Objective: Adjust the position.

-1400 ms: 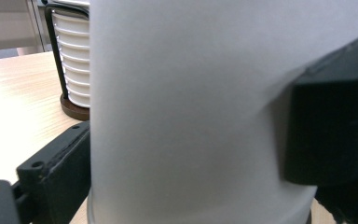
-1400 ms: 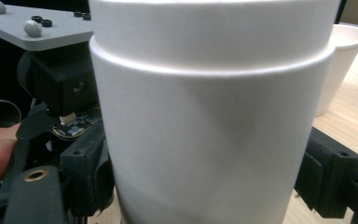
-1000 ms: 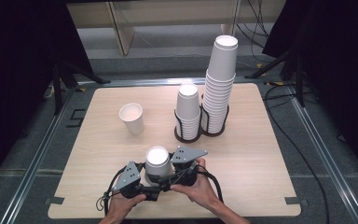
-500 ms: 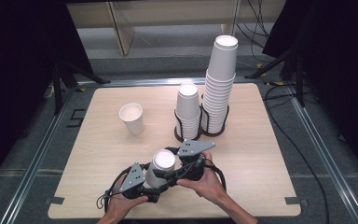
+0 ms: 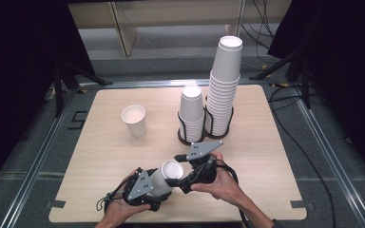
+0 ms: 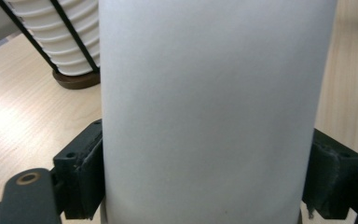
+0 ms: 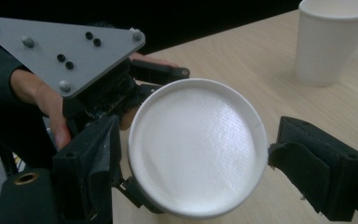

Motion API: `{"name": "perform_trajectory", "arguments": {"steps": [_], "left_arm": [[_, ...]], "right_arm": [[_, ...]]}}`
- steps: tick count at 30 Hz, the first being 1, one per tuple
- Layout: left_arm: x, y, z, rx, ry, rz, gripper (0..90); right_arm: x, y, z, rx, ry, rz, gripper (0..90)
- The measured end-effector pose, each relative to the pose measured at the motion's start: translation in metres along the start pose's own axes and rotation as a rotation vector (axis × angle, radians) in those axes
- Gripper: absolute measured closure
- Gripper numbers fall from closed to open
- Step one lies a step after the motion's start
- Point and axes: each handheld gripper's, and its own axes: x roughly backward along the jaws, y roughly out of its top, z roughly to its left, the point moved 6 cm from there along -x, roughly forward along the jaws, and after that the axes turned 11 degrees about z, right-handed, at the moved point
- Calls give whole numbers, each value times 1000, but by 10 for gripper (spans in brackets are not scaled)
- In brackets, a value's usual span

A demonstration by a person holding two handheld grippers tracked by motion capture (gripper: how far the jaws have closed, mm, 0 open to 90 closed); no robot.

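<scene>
Two paper cups stand loose from the rack at this moment: one upright on the table, well to the far left of the tongs [image 5: 135,120], and one clamped in the left gripper [image 5: 145,187]. Against the views of a second and half a second ago, the held cup [image 5: 165,176] has tipped from nearly upright to lying over, its closed white base now turned toward the right gripper [image 5: 190,175], and both hands have shifted slightly right. This suggests a hand-over or a separating pull is being prepared, with the right jaws lining up on the cup's end.

Left gripper: closed on the cup. In the left gripper view its black jaw pads press the smooth matt white wall [image 6: 214,107] from both sides, the wall tapering gently.

Between the tongs: the cup's round base, a recessed disc with a faint woven texture inside a rolled rim [image 7: 198,144].

Right gripper: open. In the right gripper view its two blocky black jaws flank the disc, the left one close against the rim, the right one standing apart; neither yet grips.

Beyond the right gripper: a black wire rack [image 5: 205,128] on a dark round foot holds a short stack of cups [image 5: 191,111] and, to its right, a tall stack [image 5: 224,90], ribbed by their nested rims. The table [image 5: 275,156] is pale wood-grain laminate with rounded corners.
</scene>
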Motion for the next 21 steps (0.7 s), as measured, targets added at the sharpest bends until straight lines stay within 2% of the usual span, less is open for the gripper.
{"name": "perform_trajectory", "arguments": {"steps": [1, 3, 5, 6, 7, 8, 10, 13, 15, 17, 19, 20, 21], "left_arm": [[1, -1, 0, -15, 5, 17, 160], [1, 0, -3, -11, -14, 19, 160], [2, -1, -5, -28, -15, 40, 160], [1, -1, -5, -32, -4, 31, 160], [1, -1, -6, -34, -12, 42, 160], [2, -2, -5, -61, -10, 64, 160], [0, -1, -7, -47, -10, 41, 160], [1, -1, -6, -71, 5, 55, 160], [1, -1, -8, -64, 9, 46, 160], [2, -2, -8, -83, 4, 66, 161], [2, -1, -7, -94, 13, 65, 160], [1, 0, -9, -78, 15, 45, 160], [2, 0, -9, -88, 15, 53, 160]], "right_arm": [[-2, -1, 0, 8, -1, 5, 159], [-4, -3, 3, 4, 18, 29, 159], [-6, -4, 4, 15, 17, 36, 159], [-7, -4, 5, 21, 28, 45, 159], [-8, -5, 6, 24, 27, 53, 159], [-9, -6, 7, 20, 35, 66, 159], [-12, -8, 8, 23, 41, 76, 161], [-14, -10, 8, 30, 39, 100, 164], [-16, -11, 10, 20, 51, 105, 166], [-18, -12, 9, 34, 43, 111, 167], [-19, -13, 9, 27, 47, 117, 173], [-19, -13, 9, 31, 45, 118, 175], [-20, -14, 9, 23, 49, 120, 175]]}}
